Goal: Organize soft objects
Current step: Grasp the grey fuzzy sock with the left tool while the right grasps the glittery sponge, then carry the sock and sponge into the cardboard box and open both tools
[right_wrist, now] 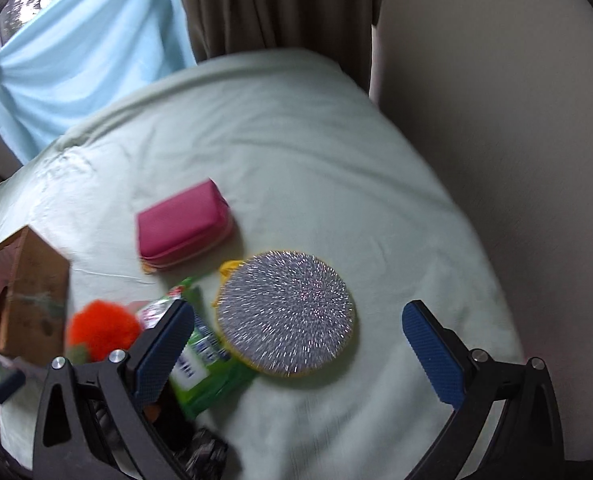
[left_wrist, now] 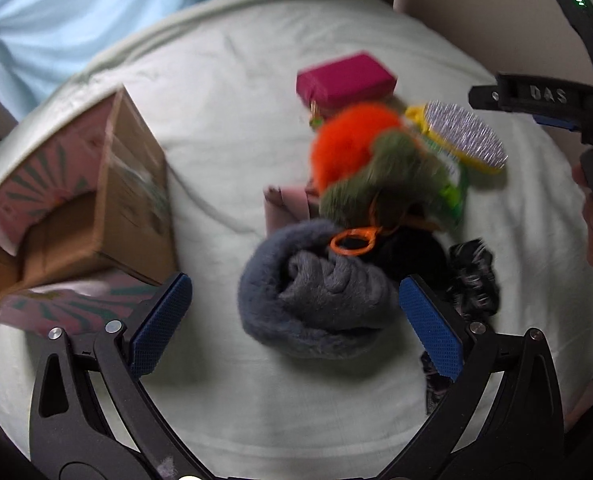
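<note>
A pile of soft things lies on the pale green bed sheet [left_wrist: 224, 120]. In the left wrist view a rolled grey fuzzy sock [left_wrist: 312, 296] lies between the fingers of my open left gripper [left_wrist: 296, 320]. Behind it are an orange and olive pompom [left_wrist: 360, 160], a pink cloth [left_wrist: 286, 210], a black patterned scrunchie [left_wrist: 474, 276] and a pink pouch [left_wrist: 346, 78]. In the right wrist view my open, empty right gripper [right_wrist: 296, 348] hovers over a round silver scrubber [right_wrist: 286, 314] and a green packet [right_wrist: 200, 368]. The pouch [right_wrist: 182, 226] lies behind.
An open cardboard box [left_wrist: 96, 208] with pink patterned flaps stands on the bed at the left, also in the right wrist view [right_wrist: 24, 292]. A wall [right_wrist: 496, 100] borders the bed's right side. Curtains [right_wrist: 276, 4] hang behind.
</note>
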Demonstrator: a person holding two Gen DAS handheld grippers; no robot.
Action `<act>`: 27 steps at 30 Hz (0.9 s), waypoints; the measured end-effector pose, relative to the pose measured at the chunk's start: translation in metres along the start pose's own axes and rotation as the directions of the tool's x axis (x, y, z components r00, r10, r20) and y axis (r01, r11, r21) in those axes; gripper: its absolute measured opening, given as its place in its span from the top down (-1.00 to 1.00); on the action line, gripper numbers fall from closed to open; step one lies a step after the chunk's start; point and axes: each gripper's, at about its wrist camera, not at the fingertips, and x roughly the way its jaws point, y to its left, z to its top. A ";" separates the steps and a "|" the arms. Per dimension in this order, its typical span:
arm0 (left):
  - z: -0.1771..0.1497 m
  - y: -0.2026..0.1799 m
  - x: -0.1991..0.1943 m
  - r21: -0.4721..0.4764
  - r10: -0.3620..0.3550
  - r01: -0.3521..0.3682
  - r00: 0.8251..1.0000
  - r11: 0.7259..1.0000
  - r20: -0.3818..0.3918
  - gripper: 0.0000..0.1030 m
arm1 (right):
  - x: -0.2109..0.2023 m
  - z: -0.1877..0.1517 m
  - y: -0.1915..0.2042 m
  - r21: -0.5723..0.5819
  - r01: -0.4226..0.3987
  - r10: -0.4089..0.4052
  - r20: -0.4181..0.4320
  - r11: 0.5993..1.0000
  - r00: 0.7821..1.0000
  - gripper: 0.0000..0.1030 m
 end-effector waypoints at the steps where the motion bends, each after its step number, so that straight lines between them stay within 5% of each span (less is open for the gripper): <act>1: -0.002 0.000 0.006 -0.003 -0.007 0.007 1.000 1.000 -0.011 -0.98 | 0.011 0.000 -0.002 0.010 -0.003 0.003 -0.013 1.000 1.000 -1.00; 6: -0.005 -0.003 0.021 0.010 -0.037 0.037 0.999 0.999 -0.018 -0.93 | 0.058 -0.002 -0.009 0.057 -0.015 0.019 -0.072 0.998 0.997 -1.00; 10: -0.004 -0.011 0.028 0.029 -0.073 0.075 0.996 0.997 -0.051 -0.55 | 0.080 -0.002 -0.010 0.073 -0.030 0.037 -0.099 0.997 0.994 -0.99; 18: -0.004 -0.018 0.031 0.028 -0.079 0.081 0.994 0.996 -0.074 -0.25 | 0.092 -0.009 0.005 0.004 -0.037 0.037 -0.118 0.999 0.992 -0.56; 27: -0.005 -0.008 0.010 -0.023 -0.099 0.098 0.993 0.995 -0.070 -0.09 | 0.068 -0.005 -0.004 0.062 -0.049 0.054 -0.089 0.997 0.995 0.34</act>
